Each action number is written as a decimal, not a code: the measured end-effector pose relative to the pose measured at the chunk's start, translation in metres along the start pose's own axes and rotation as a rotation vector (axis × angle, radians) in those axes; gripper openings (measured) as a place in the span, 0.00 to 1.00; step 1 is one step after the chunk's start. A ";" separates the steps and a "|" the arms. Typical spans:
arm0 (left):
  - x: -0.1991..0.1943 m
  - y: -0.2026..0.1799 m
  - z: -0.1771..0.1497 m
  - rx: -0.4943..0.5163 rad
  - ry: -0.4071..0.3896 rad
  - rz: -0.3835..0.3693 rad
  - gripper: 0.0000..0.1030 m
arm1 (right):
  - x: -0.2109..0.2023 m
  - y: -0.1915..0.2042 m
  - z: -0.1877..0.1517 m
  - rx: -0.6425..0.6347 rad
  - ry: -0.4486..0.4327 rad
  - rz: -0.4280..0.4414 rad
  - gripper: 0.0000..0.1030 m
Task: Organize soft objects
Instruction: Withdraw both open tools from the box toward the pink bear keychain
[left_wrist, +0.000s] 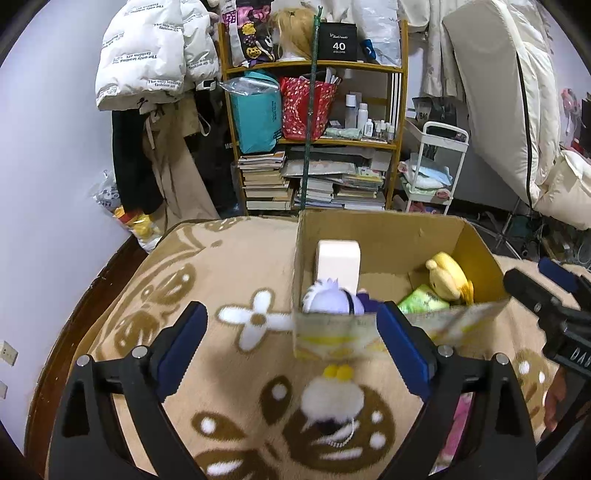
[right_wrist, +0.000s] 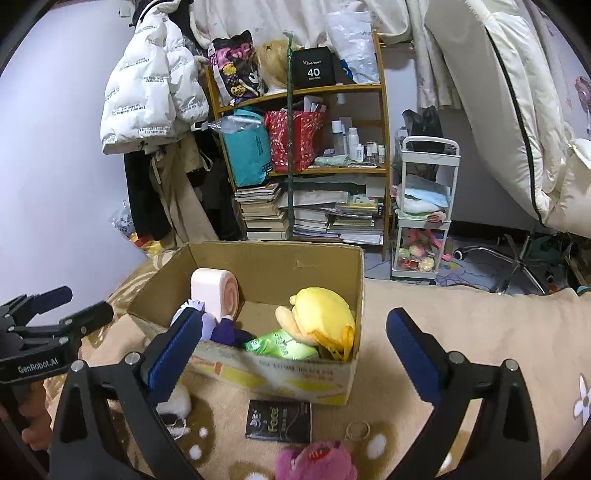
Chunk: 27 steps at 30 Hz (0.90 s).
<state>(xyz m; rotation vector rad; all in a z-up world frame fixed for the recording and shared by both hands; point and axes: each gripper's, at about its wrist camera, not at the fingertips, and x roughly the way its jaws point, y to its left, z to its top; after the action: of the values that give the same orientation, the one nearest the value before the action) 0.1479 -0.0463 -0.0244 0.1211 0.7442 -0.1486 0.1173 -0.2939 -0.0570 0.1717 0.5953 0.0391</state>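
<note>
A cardboard box stands on the beige blanket. Inside lie a pink roll cushion, a white-and-purple plush, a yellow plush and a green soft pack. A white furry plush lies on the blanket before the box. A pink plush lies near the right gripper. My left gripper is open and empty above the white plush. My right gripper is open and empty at the box front.
A black packet and a thin ring lie on the blanket by the box. A full wooden shelf, hanging coats and a white trolley stand behind. The blanket's left edge drops off near the wall.
</note>
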 end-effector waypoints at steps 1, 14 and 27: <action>-0.004 0.001 -0.003 0.006 0.010 -0.001 0.89 | -0.005 0.000 -0.001 0.004 0.000 0.000 1.00; -0.047 0.007 -0.032 0.027 0.075 -0.023 0.90 | -0.057 0.018 -0.021 -0.021 0.081 -0.011 1.00; -0.047 0.008 -0.057 0.067 0.173 -0.046 0.90 | -0.058 0.014 -0.063 0.055 0.286 -0.013 1.00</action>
<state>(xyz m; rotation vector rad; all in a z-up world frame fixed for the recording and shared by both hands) 0.0773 -0.0252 -0.0335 0.1827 0.9156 -0.2091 0.0344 -0.2758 -0.0742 0.2170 0.8834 0.0351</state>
